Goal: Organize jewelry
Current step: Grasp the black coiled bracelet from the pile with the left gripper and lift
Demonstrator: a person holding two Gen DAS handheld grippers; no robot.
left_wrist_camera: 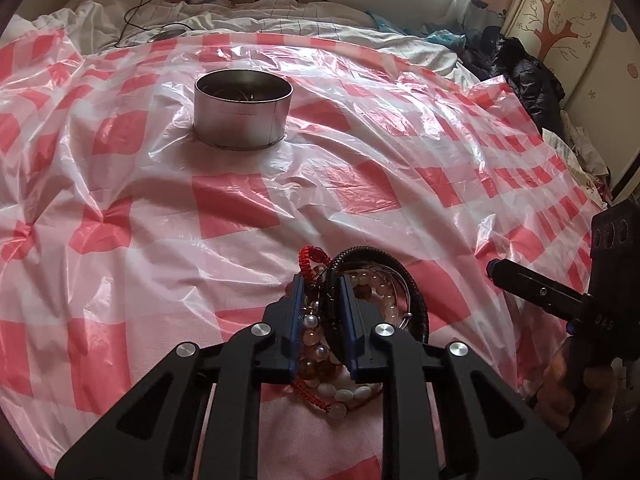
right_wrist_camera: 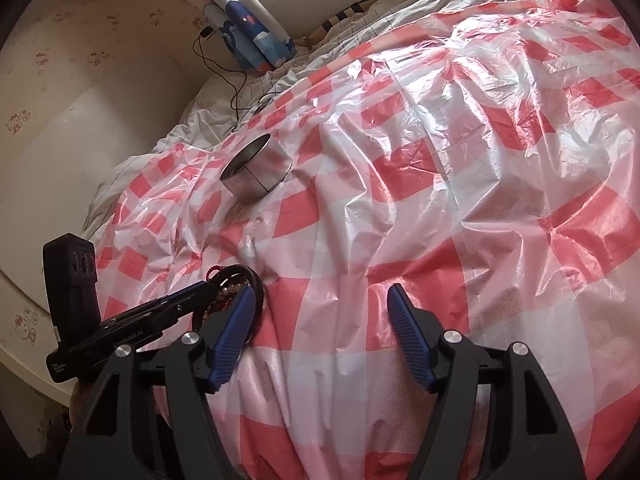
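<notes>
A tangle of bracelets [left_wrist_camera: 372, 292] lies on the red-and-white checked plastic sheet [left_wrist_camera: 224, 208]: red braided cord, pearl and amber beads, a black coiled band. My left gripper [left_wrist_camera: 321, 285] is shut on part of this bundle, its blue pads pinching dark strands and beads. From the right wrist view the left gripper [right_wrist_camera: 218, 290] shows at lower left with the bracelets [right_wrist_camera: 236, 276] in it. My right gripper [right_wrist_camera: 322, 292] stands open just right of the bundle, nothing between its fingers. A round metal tin [left_wrist_camera: 242, 114] sits farther back, open-topped, also seen as the tin [right_wrist_camera: 256, 174].
The sheet covers a bed with rumpled white bedding [left_wrist_camera: 248, 12]. A black cable [right_wrist_camera: 236, 92] trails near the wall. Dark clothing [left_wrist_camera: 524, 76] is heaped at the bed's right side beside a decorated cabinet [left_wrist_camera: 576, 40]. A hand [left_wrist_camera: 576, 392] holds the right gripper's handle.
</notes>
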